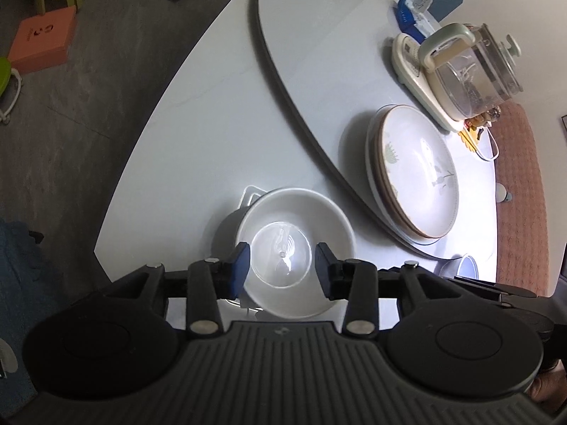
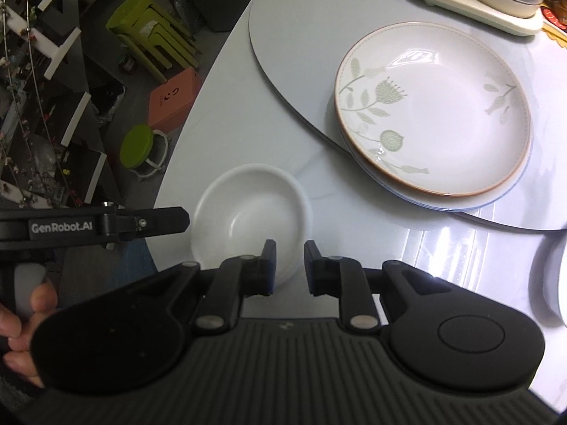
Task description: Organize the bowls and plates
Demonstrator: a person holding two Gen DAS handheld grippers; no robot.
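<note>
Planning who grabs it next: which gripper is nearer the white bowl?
Left, probably. The left gripper hovers directly above the white bowl, open fingers framing its centre. The right gripper sits at the bowl's near rim, open, off to one side.

A white bowl (image 2: pixel 248 212) is seen on the pale table (image 2: pixel 226 106) just beyond the parted fingers of the right gripper (image 2: pixel 287 265) (nothing held between them), with stacked floral plates (image 2: pixel 436 117) set on a turntable (image 2: pixel 290 32) further back.

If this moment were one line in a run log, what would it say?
left tool: open, over white bowl | right tool: open, at bowl rim | plate stack: on turntable
</note>
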